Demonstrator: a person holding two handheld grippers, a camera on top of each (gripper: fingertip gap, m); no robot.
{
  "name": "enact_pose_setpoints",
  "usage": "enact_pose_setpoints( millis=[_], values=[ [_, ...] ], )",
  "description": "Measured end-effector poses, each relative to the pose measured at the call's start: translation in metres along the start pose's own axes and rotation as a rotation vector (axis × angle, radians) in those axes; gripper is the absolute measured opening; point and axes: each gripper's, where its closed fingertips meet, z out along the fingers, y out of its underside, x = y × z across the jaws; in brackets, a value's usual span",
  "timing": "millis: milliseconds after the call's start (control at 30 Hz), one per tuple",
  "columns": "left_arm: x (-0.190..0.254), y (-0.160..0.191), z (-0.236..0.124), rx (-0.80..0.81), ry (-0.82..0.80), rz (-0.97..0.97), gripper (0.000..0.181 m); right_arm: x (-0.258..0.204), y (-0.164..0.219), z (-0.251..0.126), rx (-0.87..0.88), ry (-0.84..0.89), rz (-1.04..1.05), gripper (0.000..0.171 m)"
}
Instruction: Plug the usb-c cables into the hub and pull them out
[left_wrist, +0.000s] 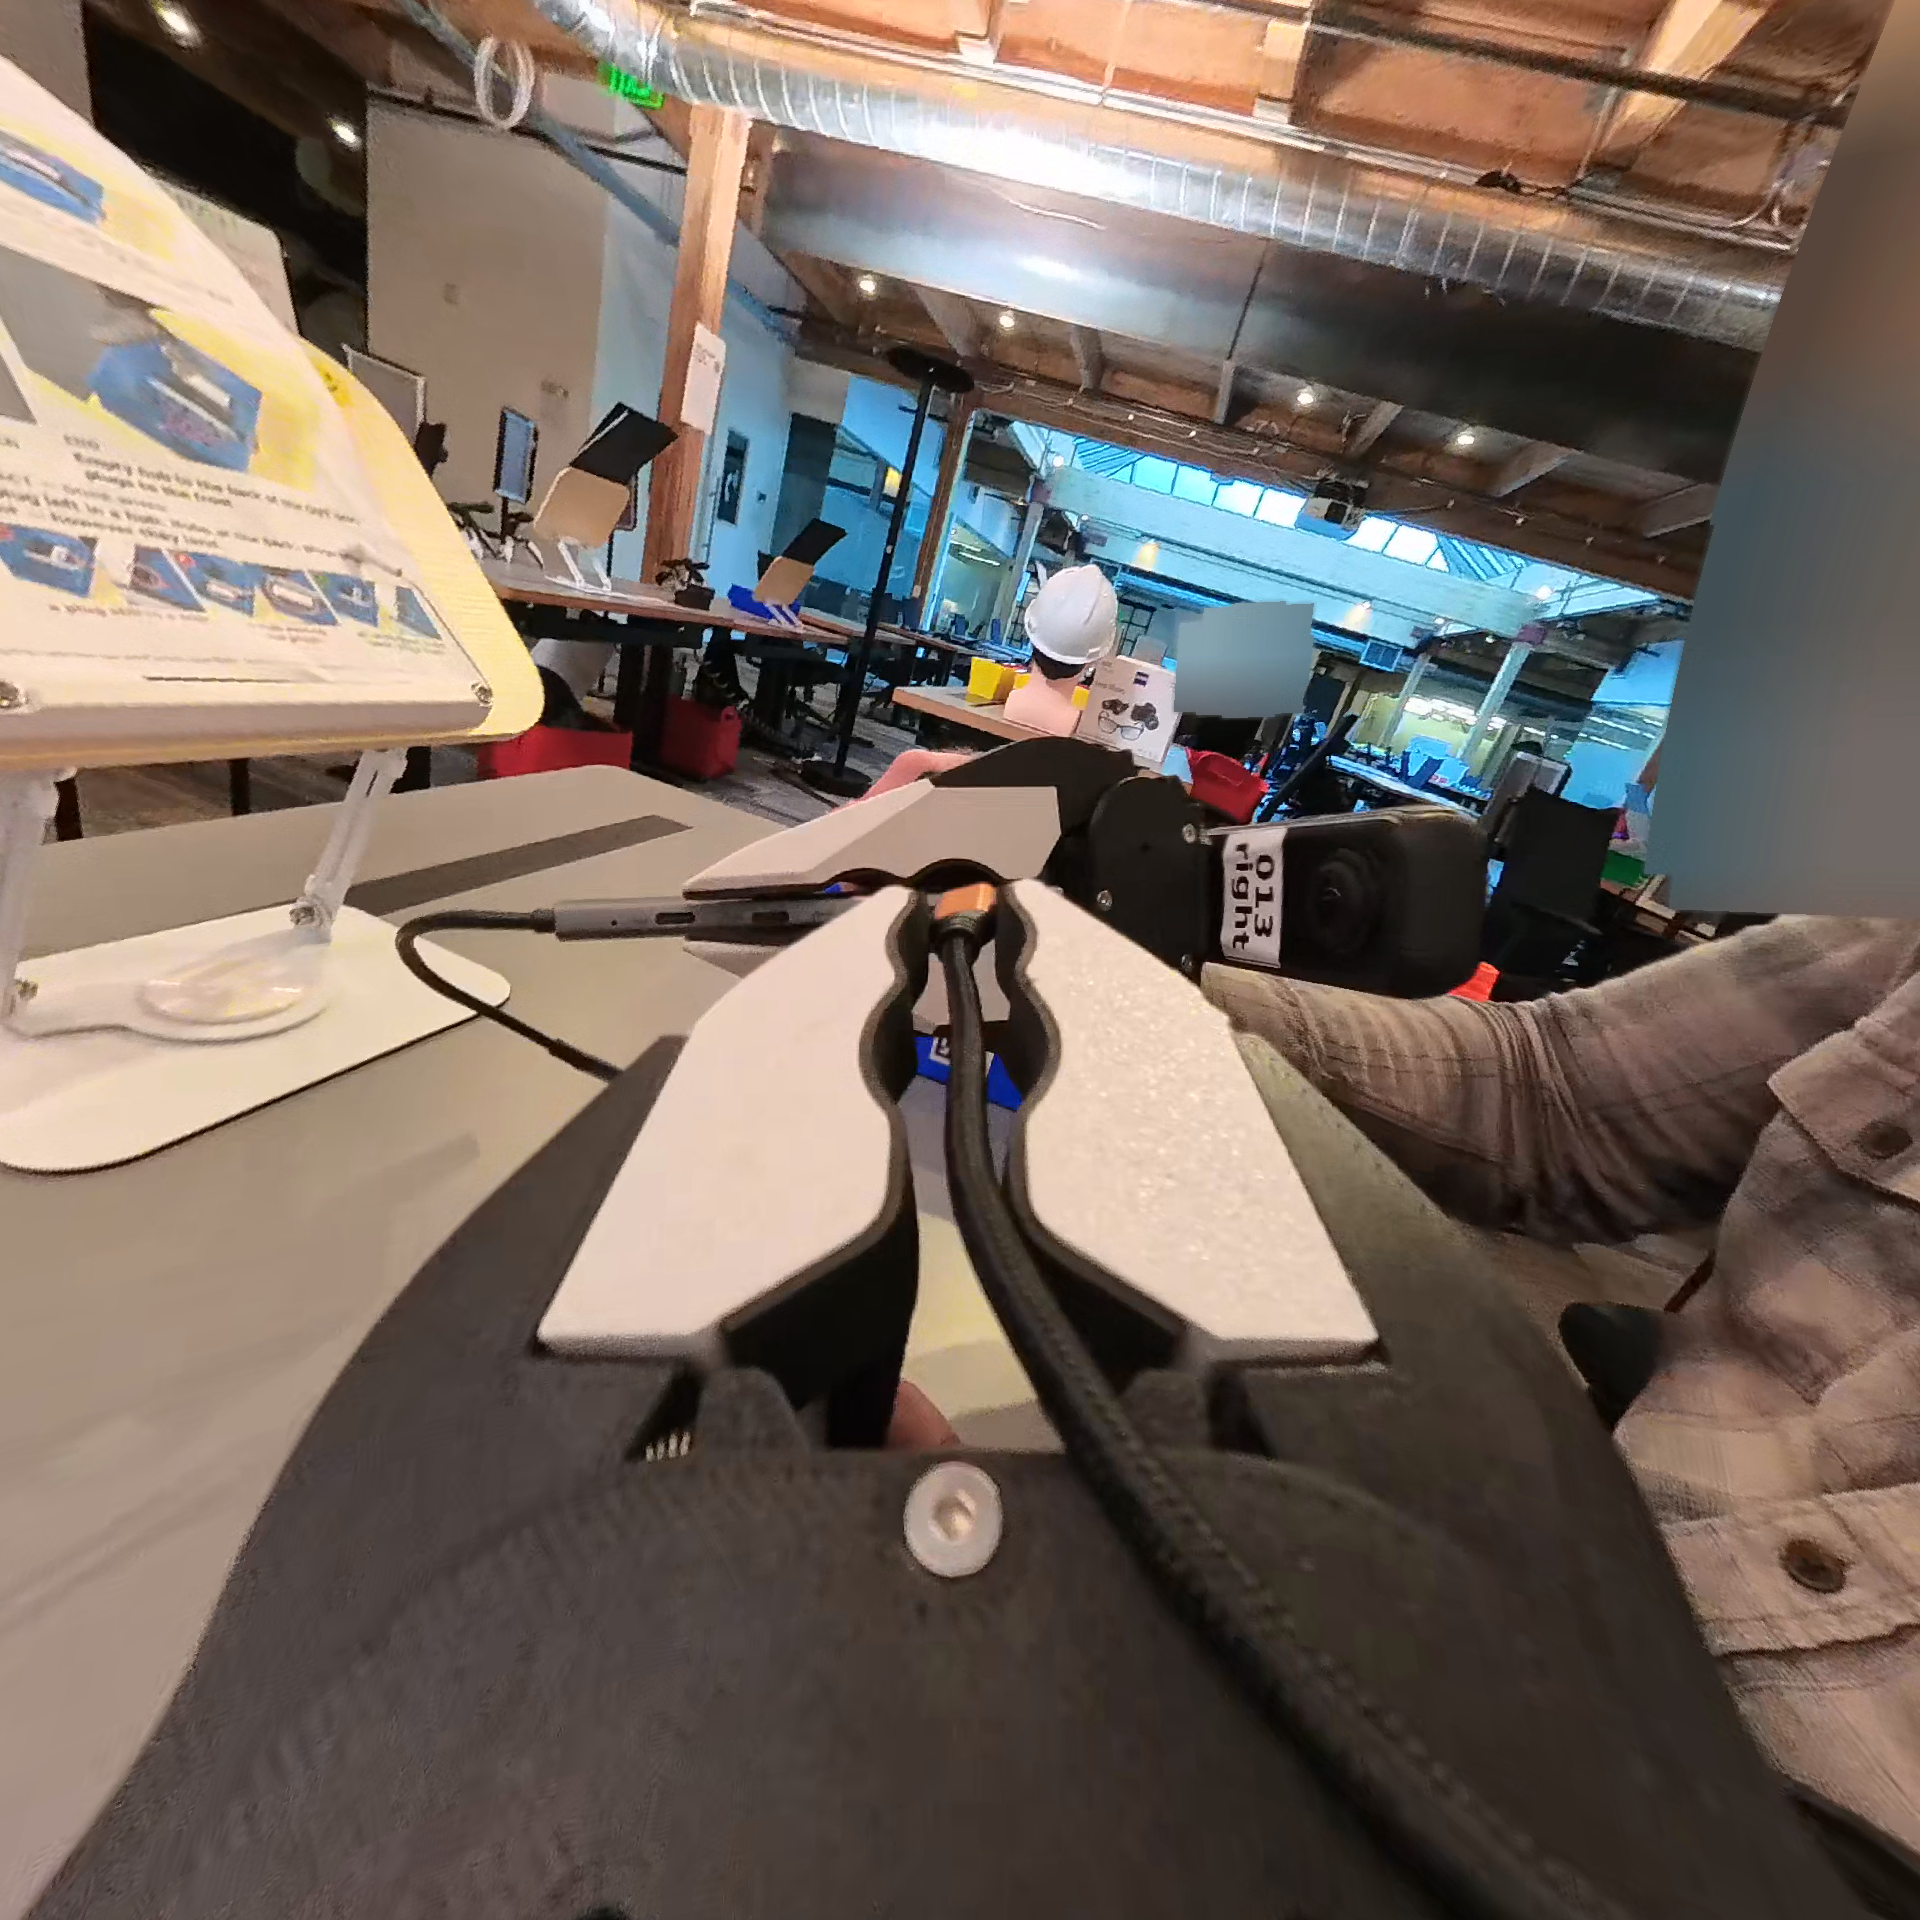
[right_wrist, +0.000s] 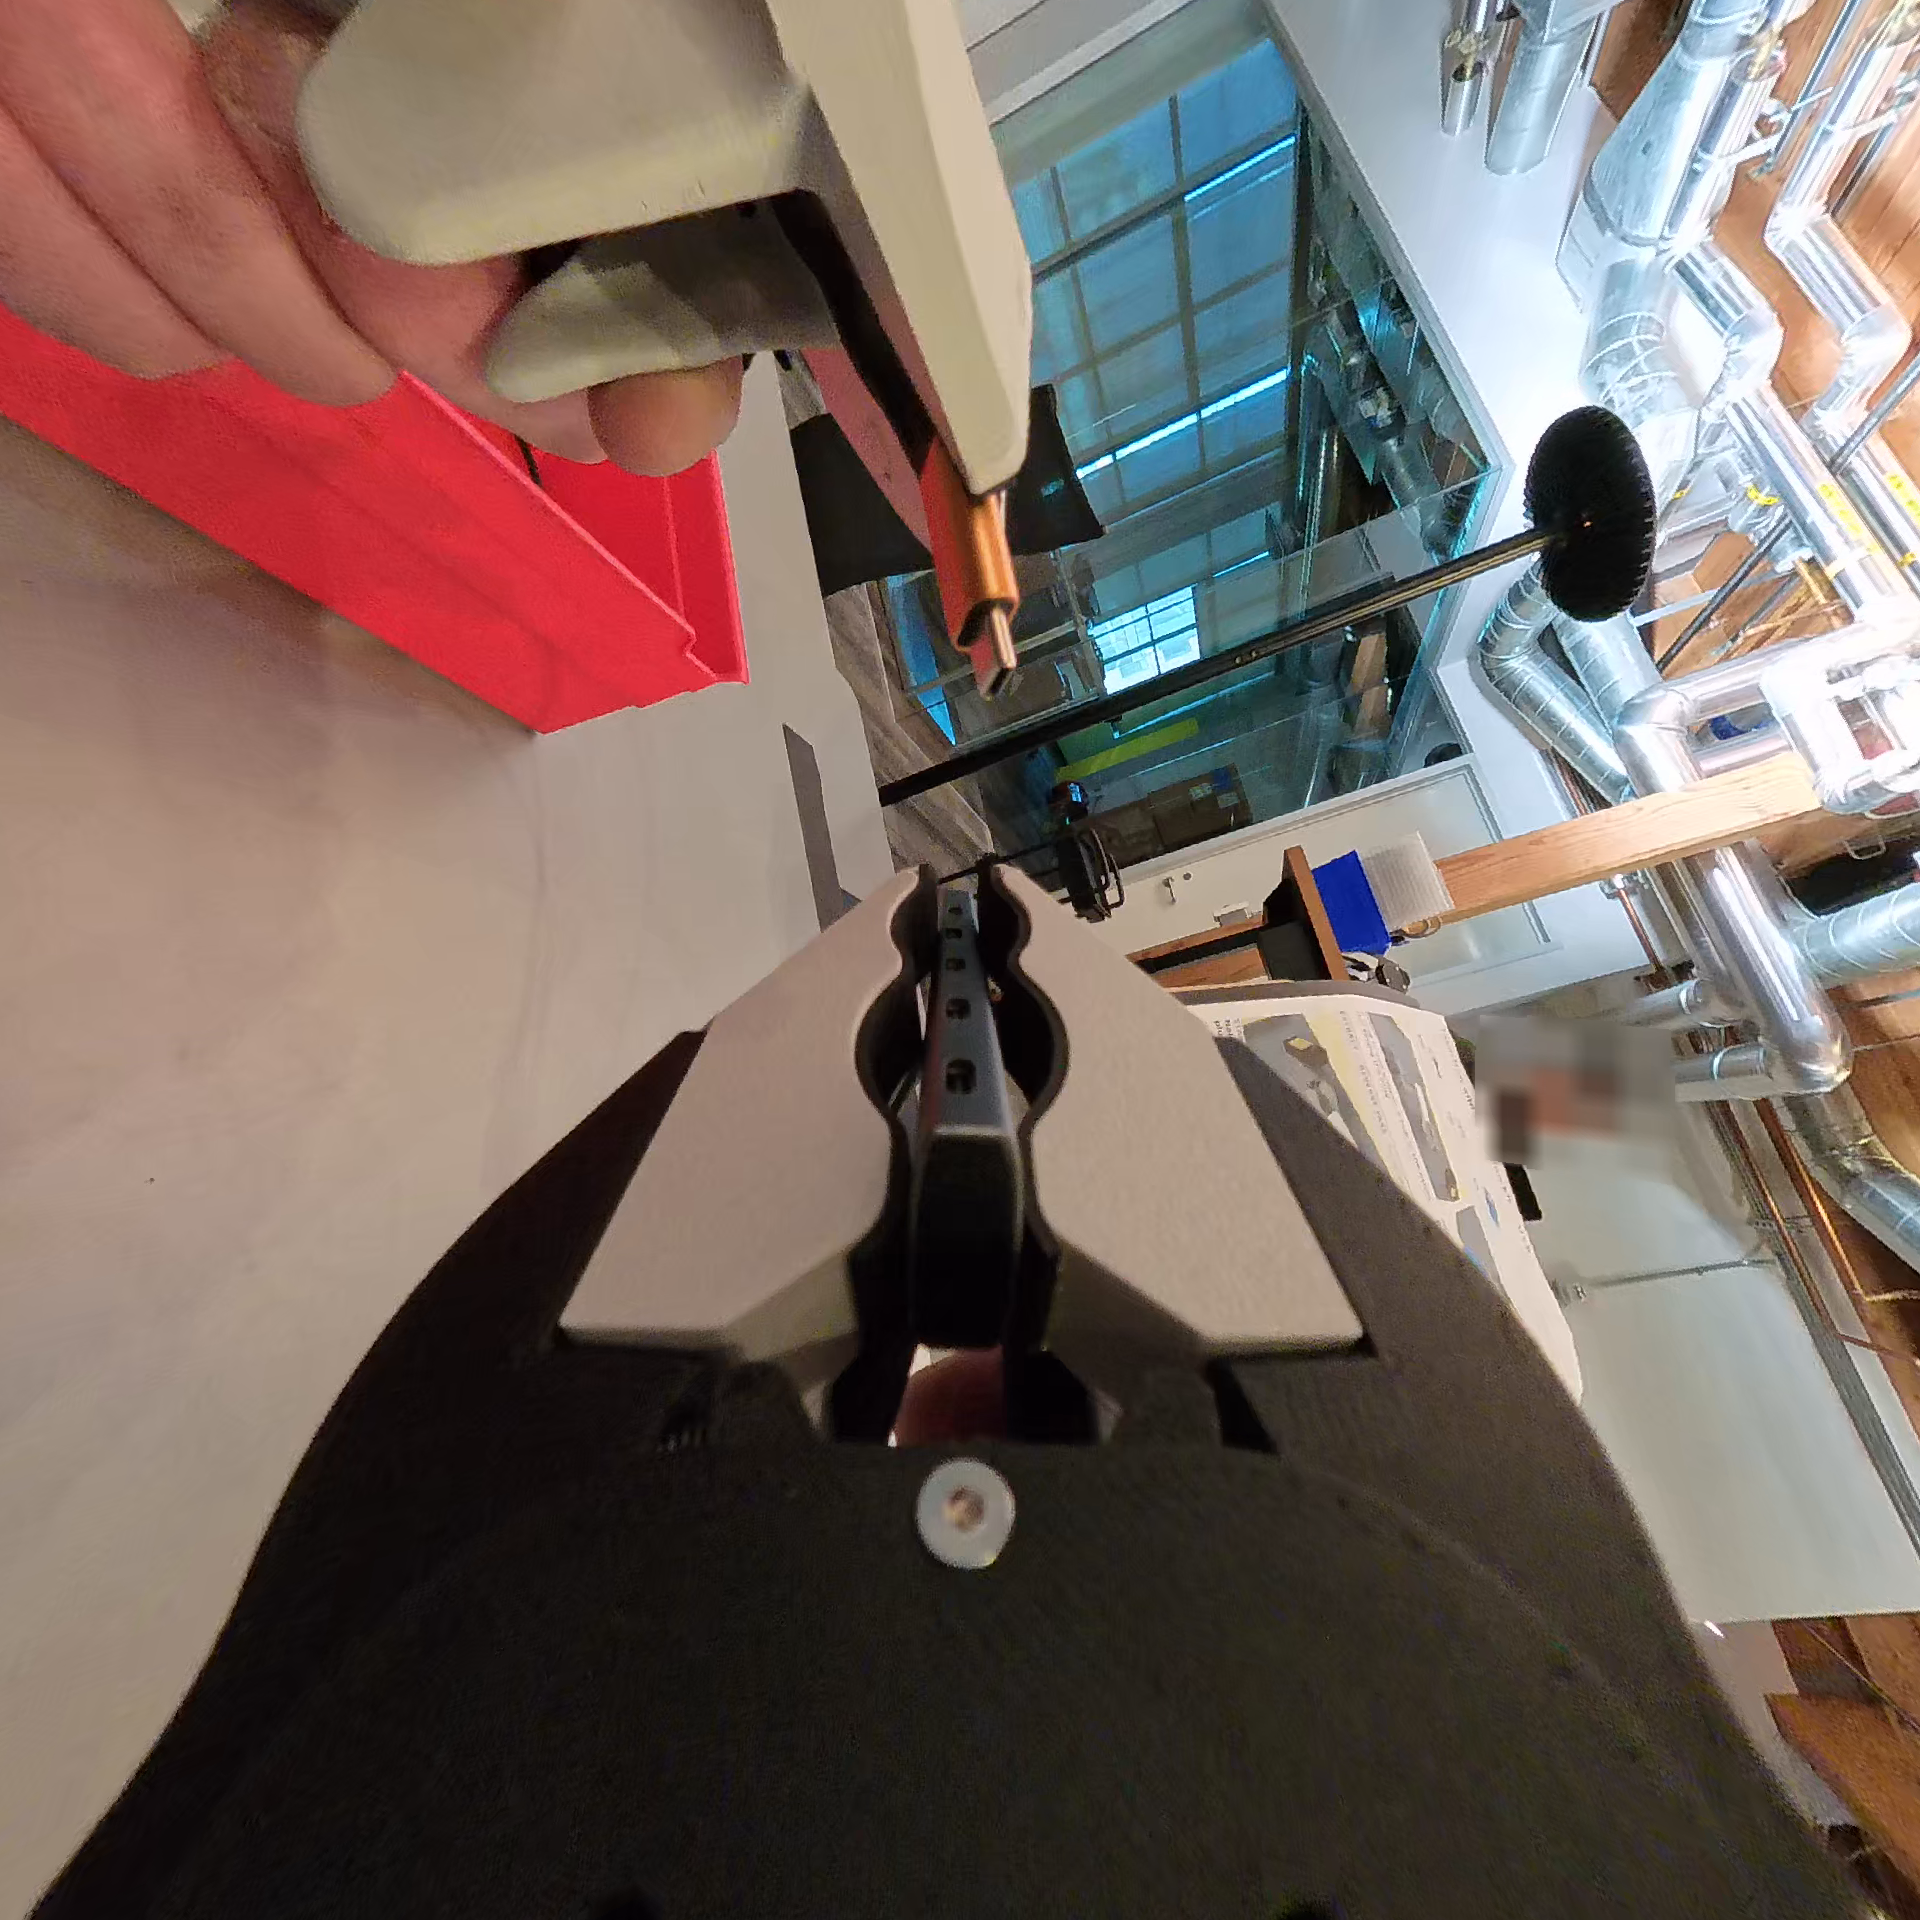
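**Cable plug held clear of the hub, both tools clamped**

Left tool (left_wrist: 961, 904), centre of the left wrist view: closed narrow on a black braided cable (left_wrist: 997, 1174), pinching it just behind the orange plug (left_wrist: 964, 902). Cable trailing back between the white fingers (left_wrist: 769, 1143) toward the lower right of the frame.

Right tool (right_wrist: 961, 883), centre of the right wrist view: closed narrow on the grey hub (right_wrist: 961, 1049), gripped edge-on, a row of ports along the visible edge. In the left wrist view, hub (left_wrist: 707, 918) sticking out to the left of the right tool (left_wrist: 727, 904), centre frame, two slots showing on its side, its own thin black lead (left_wrist: 457, 966) curving down over the grey bench (left_wrist: 208, 1351).

Plug not seated: in the right wrist view, orange plug (right_wrist: 977, 582) at upper centre, bare metal tip exposed, hanging from the left tool (right_wrist: 987, 488) and well apart from the hub below it. Fingers of a hand (right_wrist: 156, 208) wrapped around that tool in the upper left corner.

Red bin (right_wrist: 468, 561) on the bench (right_wrist: 312, 1039), left of frame in the right wrist view. White stand (left_wrist: 208, 1018) carrying a printed instruction sheet (left_wrist: 208, 468) at the left of the left wrist view. Plaid sleeve (left_wrist: 1558, 1091) at the right edge. White hard hat (left_wrist: 1070, 613) on a far bench, centre background.
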Motion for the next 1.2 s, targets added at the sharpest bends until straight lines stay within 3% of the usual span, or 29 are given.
enact_pose_setpoints(
  millis=[533, 1200],
  values=[
    [-0.008, 0.017, 0.013, -0.055, -0.173, 0.135, 0.011, -0.013, 0.002, 0.011, -0.046, -0.053, 0.100, 0.006],
    [-0.014, 0.029, 0.017, -0.135, -0.234, 0.218, 0.012, -0.017, 0.003, 0.015, -0.059, -0.065, 0.079, 0.006]
  ],
)
